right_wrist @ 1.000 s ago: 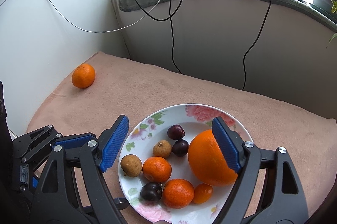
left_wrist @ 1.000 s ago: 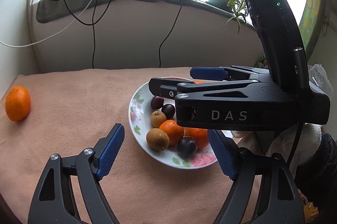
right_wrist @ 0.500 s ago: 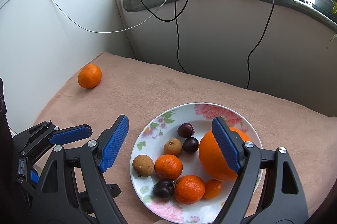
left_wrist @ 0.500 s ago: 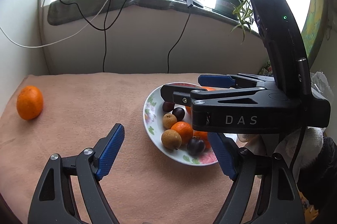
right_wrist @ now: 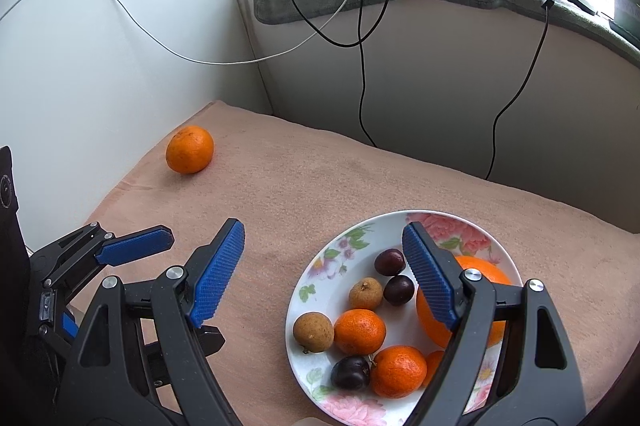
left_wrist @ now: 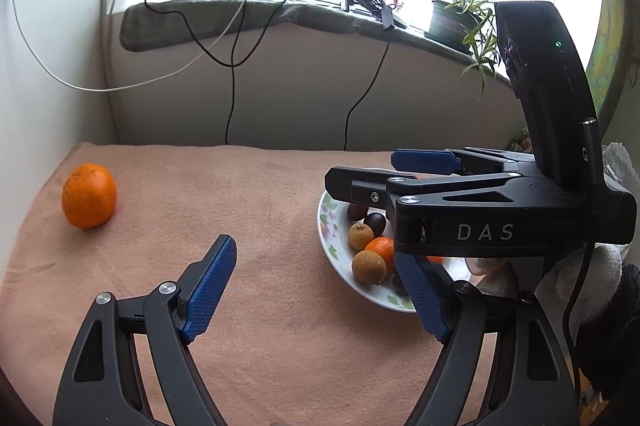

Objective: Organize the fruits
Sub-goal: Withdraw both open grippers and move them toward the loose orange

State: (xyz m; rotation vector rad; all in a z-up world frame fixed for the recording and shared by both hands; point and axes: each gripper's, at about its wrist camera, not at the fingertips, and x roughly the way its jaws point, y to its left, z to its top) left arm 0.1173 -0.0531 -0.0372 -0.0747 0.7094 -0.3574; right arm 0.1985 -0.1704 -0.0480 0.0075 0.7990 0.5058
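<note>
Both claws hung released and empty: the right claw [right_wrist: 324, 274] over the floral plate [right_wrist: 320, 278], the lone orange [left_wrist: 89, 195] far left of the left claw [left_wrist: 316, 290].

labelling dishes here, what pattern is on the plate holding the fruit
White plate with pink flowers and green leaves round the rim, clearest in the right wrist view.

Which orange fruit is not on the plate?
The lone orange on the pink cloth near the white wall; every other orange fruit lies on the floral plate.
</note>
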